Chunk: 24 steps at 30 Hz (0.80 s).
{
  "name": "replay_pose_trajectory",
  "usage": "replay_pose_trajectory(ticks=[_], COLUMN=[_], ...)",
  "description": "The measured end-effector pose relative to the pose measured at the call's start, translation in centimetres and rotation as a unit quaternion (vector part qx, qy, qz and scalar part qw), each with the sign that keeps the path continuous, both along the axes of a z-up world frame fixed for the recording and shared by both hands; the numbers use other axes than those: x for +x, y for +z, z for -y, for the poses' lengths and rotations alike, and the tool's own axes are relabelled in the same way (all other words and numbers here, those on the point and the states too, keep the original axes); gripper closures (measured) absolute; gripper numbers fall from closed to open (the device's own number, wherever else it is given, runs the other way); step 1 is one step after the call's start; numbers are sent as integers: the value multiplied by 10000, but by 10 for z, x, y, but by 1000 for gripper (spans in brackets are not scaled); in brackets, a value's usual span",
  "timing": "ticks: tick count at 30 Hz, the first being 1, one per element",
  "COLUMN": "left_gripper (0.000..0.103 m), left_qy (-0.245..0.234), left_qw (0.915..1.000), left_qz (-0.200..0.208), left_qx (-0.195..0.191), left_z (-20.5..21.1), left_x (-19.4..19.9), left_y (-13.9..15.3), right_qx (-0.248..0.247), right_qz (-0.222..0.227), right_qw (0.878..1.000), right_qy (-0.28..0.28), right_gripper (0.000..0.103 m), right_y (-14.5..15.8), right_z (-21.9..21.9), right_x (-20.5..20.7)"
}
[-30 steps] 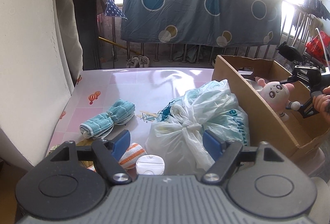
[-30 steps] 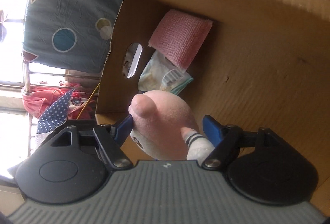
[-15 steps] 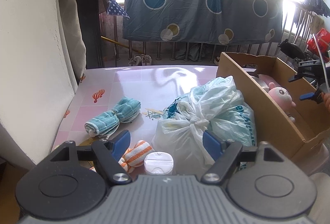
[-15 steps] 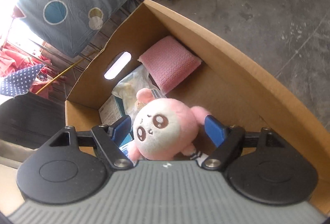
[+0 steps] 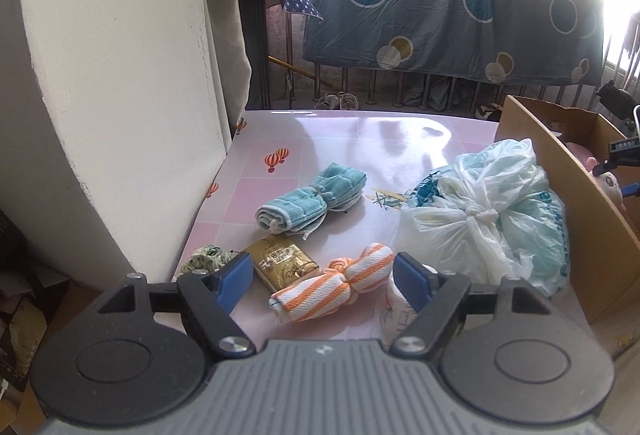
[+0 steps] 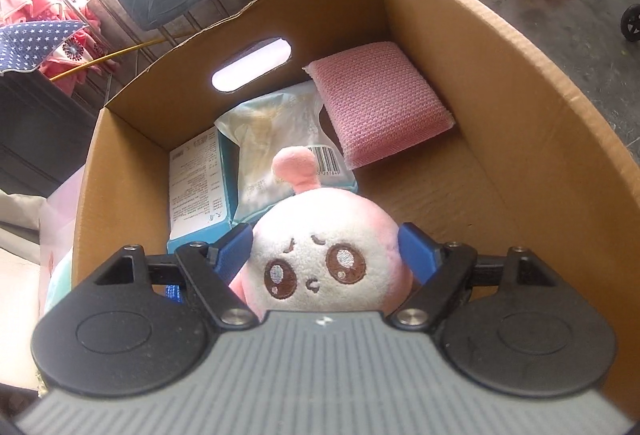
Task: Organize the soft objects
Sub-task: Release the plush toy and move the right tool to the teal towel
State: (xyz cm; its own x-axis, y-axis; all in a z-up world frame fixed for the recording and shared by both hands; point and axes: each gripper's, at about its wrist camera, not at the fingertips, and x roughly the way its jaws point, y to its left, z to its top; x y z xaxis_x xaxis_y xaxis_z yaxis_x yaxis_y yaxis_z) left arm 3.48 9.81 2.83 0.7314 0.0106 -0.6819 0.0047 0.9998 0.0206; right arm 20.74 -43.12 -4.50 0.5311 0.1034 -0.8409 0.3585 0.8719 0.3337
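Note:
My left gripper (image 5: 322, 273) hangs open over the near edge of the pink table (image 5: 360, 139). An orange-striped rolled cloth (image 5: 336, 287) lies below, between its fingers and untouched. A teal rolled towel (image 5: 312, 203) lies farther back, and a tied white plastic bag (image 5: 480, 219) sits on the right against the cardboard box (image 5: 580, 215). My right gripper (image 6: 326, 247) is inside the box (image 6: 500, 95), open. The pink plush toy (image 6: 324, 259) rests on the box floor between its fingers, which stand just clear of its head.
A gold packet (image 5: 284, 259), a green scrunchie (image 5: 204, 259) and a white bottle (image 5: 400, 307) lie near the table's front. In the box are a pink sponge (image 6: 380, 103), a pale packet (image 6: 276, 139) and a blue carton (image 6: 196, 187). A white wall (image 5: 120, 95) stands at the left.
The left gripper drew back and left, so the striped cloth and gold packet came into view. The right gripper rolled and spread its jaws slightly. The plush now sits face up in the box.

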Motion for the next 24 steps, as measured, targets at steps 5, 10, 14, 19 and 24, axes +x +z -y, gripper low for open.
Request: replay_pose_trajectory(ticks=[5,10,14,19,24], left_gripper=[25,25,25,25,25], left_qy=[92,62,-62,-257,-541], left_qw=[10000,9994,9969,9936,9899], left_qz=[25,171,332,351,189], left_qx=[-13,302,705,1043,1297], left_z=[-7,-3,3,6,9], left_x=[-2,2,15,41,72], left_y=[-1,-2,-4,-18,-46], right_qx=[277,416,617,1496,2522], right_qz=[191,566,952,1166,291], right_qw=[9994,9974,9933,9723,9416], right_qy=[-73,-138,213,1364,2210], right_gripper=[21,21,21,21,21], right_y=[5,32,71,109,84], right_z=[8,6,-26,-126,-240], right_x=[-7,-21,-21,7,59])
